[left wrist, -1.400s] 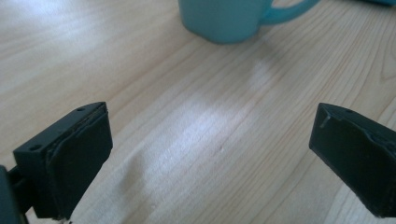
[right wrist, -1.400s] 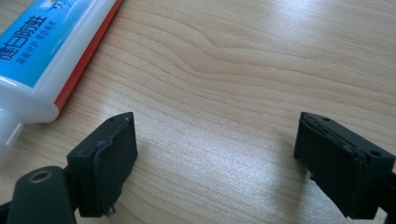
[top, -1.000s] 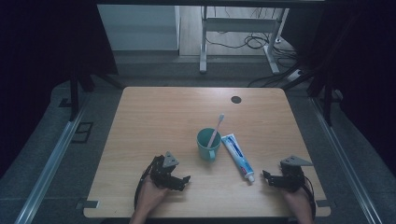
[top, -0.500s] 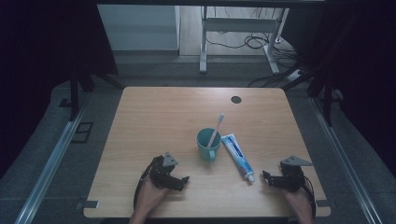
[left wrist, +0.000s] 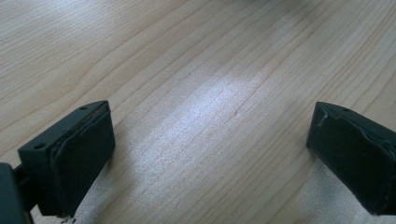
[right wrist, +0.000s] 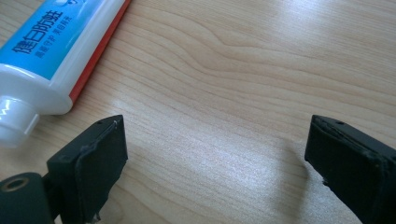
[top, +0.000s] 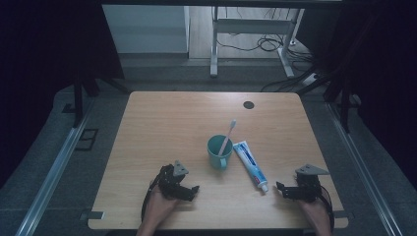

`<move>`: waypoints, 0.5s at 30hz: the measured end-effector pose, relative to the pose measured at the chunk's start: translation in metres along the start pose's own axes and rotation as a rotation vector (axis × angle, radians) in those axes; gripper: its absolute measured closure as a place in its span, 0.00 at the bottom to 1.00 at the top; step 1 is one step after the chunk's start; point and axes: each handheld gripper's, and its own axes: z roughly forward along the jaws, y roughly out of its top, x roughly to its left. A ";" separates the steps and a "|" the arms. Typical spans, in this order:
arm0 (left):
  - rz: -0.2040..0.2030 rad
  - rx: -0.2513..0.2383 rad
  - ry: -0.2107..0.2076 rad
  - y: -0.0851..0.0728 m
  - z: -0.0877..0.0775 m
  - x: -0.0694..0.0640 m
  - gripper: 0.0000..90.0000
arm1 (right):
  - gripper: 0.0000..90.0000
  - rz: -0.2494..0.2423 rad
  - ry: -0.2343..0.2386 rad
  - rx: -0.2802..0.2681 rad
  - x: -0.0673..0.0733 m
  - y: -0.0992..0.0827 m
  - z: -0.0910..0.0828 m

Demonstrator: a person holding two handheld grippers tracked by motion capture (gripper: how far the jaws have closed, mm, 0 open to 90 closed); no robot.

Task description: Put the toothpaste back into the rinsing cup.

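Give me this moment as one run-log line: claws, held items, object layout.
left claw: open, empty | right claw: open, just widened, empty, beside white-and-blue toothpaste tube | toothbrush in teal cup

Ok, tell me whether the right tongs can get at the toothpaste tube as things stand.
Probably yes: the right tongs stand open near the cap end of the toothpaste tube, with bare table between them.
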 end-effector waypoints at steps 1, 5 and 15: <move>0.000 0.000 0.000 0.000 0.000 0.000 0.01 | 0.05 0.002 0.002 0.002 0.000 0.000 -0.001; -0.002 0.000 0.000 0.000 0.000 0.000 0.01 | 0.04 0.003 0.010 0.001 0.000 0.001 -0.004; -0.008 -0.001 0.007 0.000 0.000 0.000 0.02 | 0.01 -0.005 0.044 0.027 0.001 0.002 -0.010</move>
